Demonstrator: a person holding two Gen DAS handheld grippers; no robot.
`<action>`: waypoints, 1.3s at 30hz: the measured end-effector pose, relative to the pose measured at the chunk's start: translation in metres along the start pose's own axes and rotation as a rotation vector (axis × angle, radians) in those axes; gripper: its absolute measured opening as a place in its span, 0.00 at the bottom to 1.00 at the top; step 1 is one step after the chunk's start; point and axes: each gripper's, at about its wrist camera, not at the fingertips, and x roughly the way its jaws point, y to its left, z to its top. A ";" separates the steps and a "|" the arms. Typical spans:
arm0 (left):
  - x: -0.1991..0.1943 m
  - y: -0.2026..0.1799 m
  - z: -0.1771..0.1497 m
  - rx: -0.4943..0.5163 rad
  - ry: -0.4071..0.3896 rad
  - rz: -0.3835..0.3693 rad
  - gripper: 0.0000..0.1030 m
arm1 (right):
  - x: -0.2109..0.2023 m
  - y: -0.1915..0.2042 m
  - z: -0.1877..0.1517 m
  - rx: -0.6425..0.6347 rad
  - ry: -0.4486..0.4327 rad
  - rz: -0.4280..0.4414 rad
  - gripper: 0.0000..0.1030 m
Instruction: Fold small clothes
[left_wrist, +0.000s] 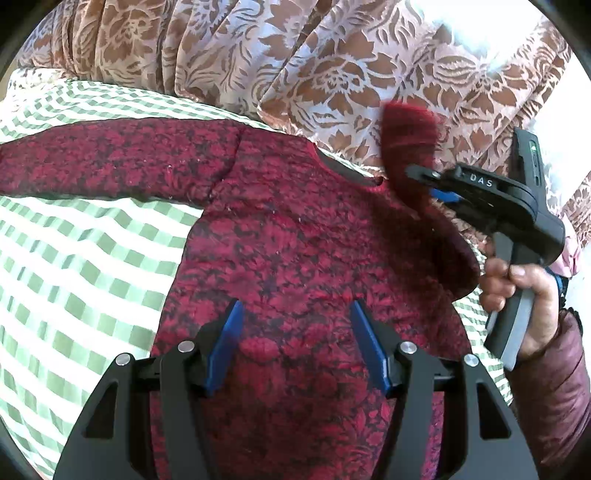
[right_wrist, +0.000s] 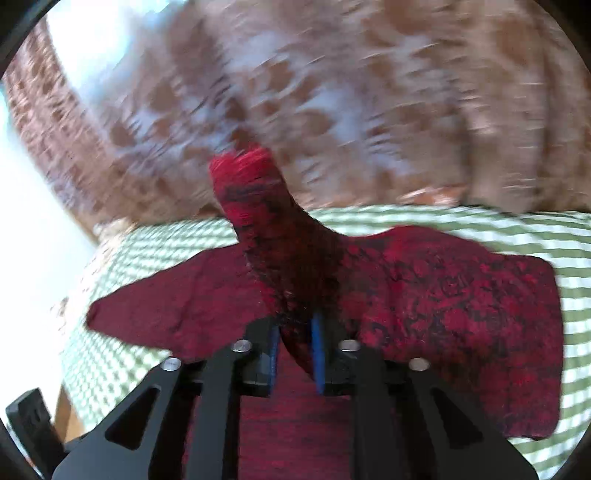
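A small red and black patterned sweater lies flat on a green and white checked cloth. Its left sleeve stretches out to the left. My left gripper is open and empty, hovering over the sweater's body. My right gripper is shut on the sweater's right sleeve and holds it lifted above the shoulder. In the right wrist view the right gripper clamps that sleeve, which sticks up past the fingers, and the sweater's body lies beyond. That view is blurred.
A brown and white floral curtain hangs just behind the checked surface and also fills the top of the right wrist view. The person's hand grips the right gripper's handle at the right edge.
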 end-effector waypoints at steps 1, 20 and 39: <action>0.000 0.001 0.003 -0.001 -0.003 -0.001 0.60 | 0.004 0.006 0.000 0.002 0.006 0.024 0.56; 0.088 -0.025 0.105 -0.062 0.061 -0.054 0.62 | -0.151 -0.164 -0.108 0.400 -0.142 -0.155 0.68; 0.066 -0.002 0.109 -0.052 -0.031 0.065 0.08 | -0.046 -0.130 -0.054 0.273 -0.070 -0.183 0.55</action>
